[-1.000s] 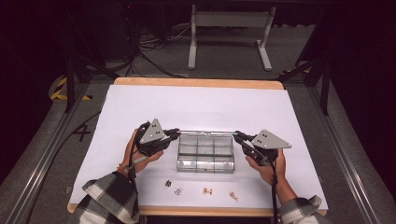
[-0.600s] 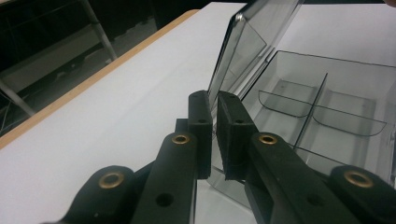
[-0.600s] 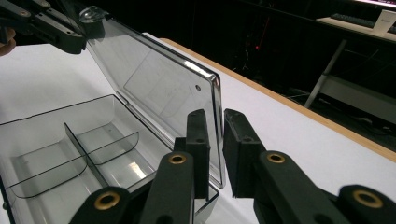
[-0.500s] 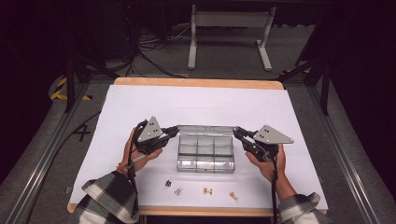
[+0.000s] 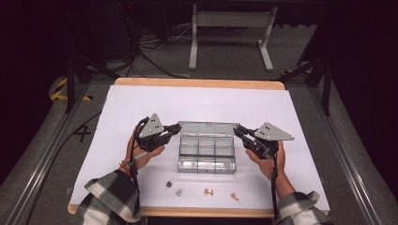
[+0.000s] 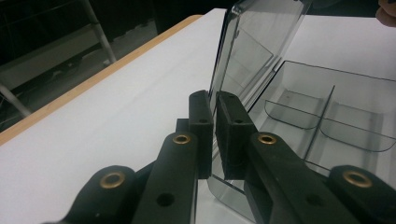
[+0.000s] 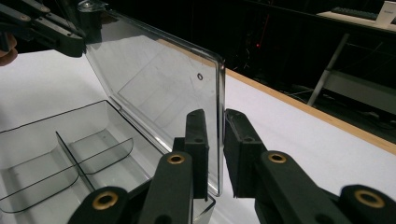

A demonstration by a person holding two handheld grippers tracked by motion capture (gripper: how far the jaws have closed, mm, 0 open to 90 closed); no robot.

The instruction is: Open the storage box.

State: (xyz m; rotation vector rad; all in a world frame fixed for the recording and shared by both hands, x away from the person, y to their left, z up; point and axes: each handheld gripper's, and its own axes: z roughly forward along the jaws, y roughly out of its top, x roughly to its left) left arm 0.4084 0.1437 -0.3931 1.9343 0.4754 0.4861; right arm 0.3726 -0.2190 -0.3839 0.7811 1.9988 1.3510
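A clear plastic compartment box (image 5: 206, 159) sits mid-table with its lid (image 5: 206, 127) standing upright at the back. My left gripper (image 5: 177, 127) is shut on the lid's left edge; in the left gripper view the jaws (image 6: 215, 100) pinch the clear lid (image 6: 257, 42) just above the box's empty compartments (image 6: 336, 93). My right gripper (image 5: 237, 130) straddles the lid's right edge. In the right gripper view its jaws (image 7: 215, 116) stand a narrow gap apart, one on each side of the lid (image 7: 149, 79), above the empty tray (image 7: 46, 140).
Several small metal parts lie in a row in front of the box, from a dark one (image 5: 169, 183) to a brass one (image 5: 233, 196). The white table cover (image 5: 141, 103) ends at a wooden far edge (image 5: 199, 83).
Both grippers have risen a little and the lid has swung up with them from a lower tilt to nearly upright. The box base has stayed put.
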